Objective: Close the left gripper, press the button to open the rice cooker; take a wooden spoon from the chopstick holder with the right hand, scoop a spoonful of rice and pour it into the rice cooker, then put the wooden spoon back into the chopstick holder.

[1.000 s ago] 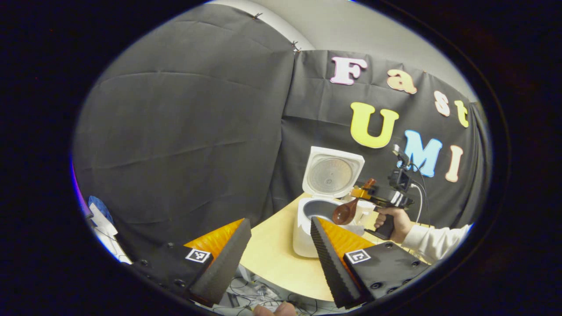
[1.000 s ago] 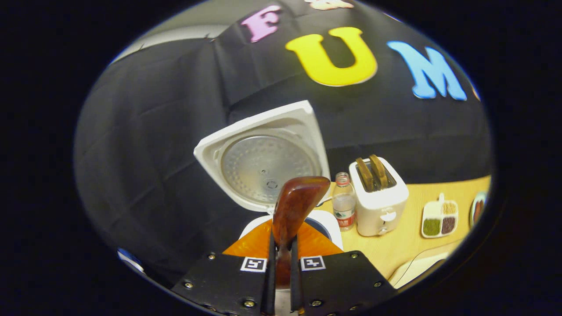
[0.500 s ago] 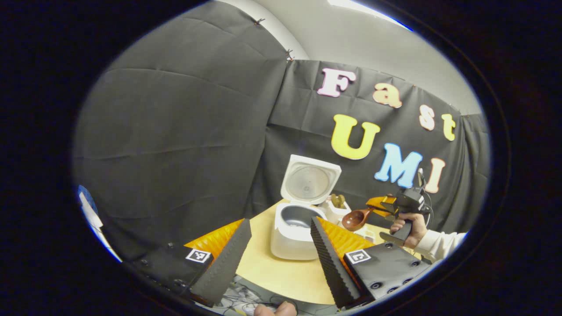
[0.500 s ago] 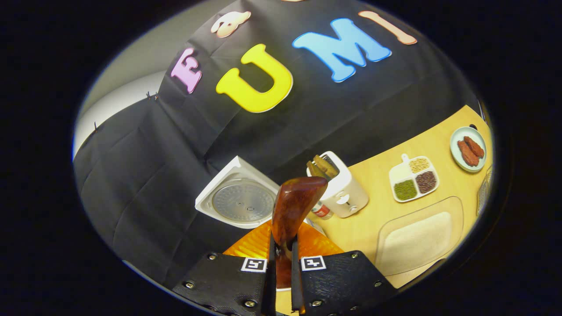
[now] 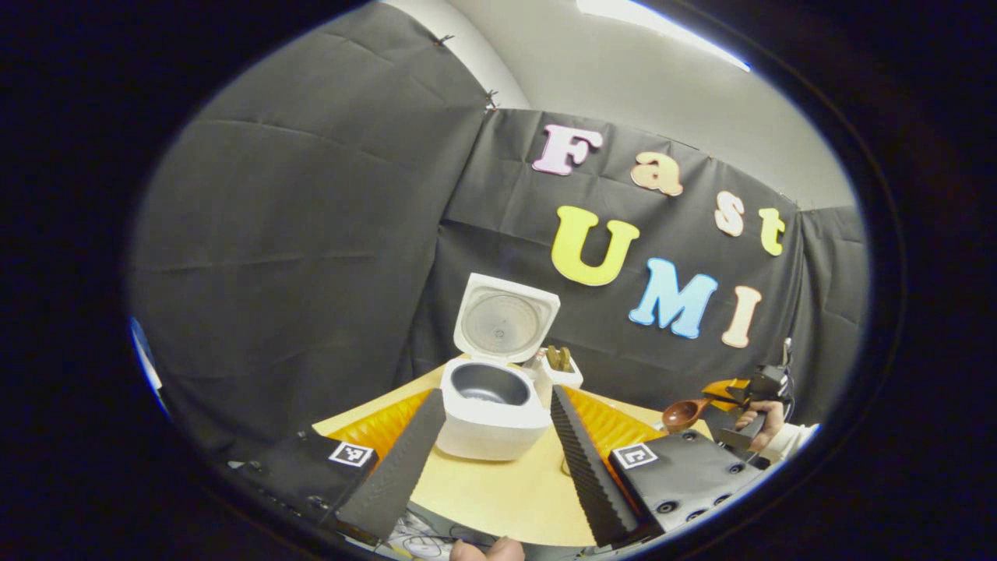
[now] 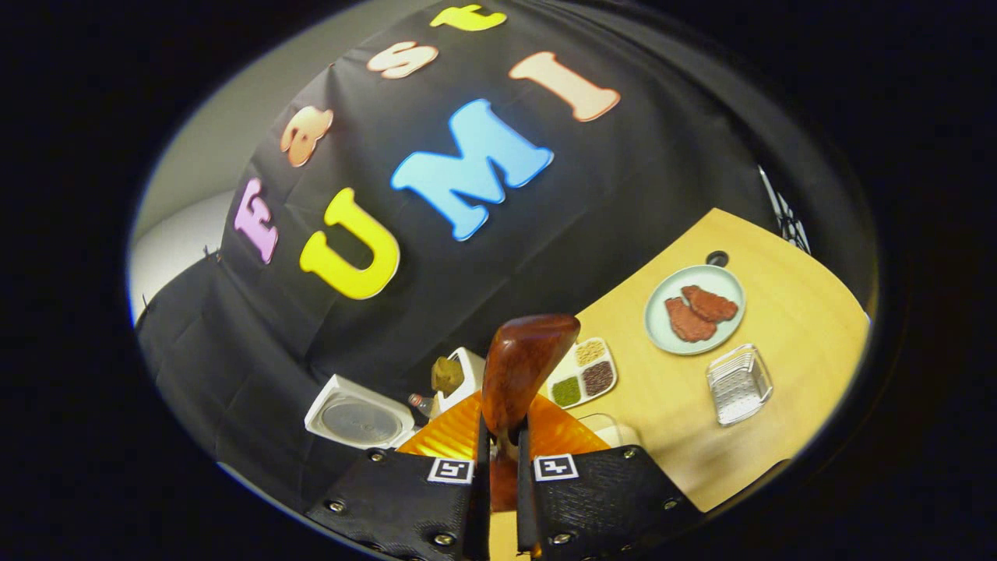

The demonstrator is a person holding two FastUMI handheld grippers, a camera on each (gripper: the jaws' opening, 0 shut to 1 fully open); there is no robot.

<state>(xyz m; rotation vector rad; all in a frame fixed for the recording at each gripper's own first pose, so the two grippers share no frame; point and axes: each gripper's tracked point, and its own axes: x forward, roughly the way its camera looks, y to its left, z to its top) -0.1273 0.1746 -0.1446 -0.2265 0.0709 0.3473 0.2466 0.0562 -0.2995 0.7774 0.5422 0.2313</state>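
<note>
Left gripper view first: we see our left hand-held gripper with its jaws spread wide and nothing between them, held back at the counter edge, which we judge keeps it out of the way now that the rice cooker stands with its lid up and the dark inner pot exposed. Far to the right, a hand carries the right hand-held gripper with the wooden spoon held roughly level, well apart from the cooker.

Right gripper view next: we see our right hand-held gripper clamped on the wooden spoon, the fingers pinching its handle so the bowl juts out ahead. We cannot tell whether any rice lies in it. The rice cooker sits low and left, beside a toaster. Ahead lie a divided dish of grains, a plate and a clear tub. We judge the spoon is aimed away from the cooker because pouring is done or scooping is next.
</note>
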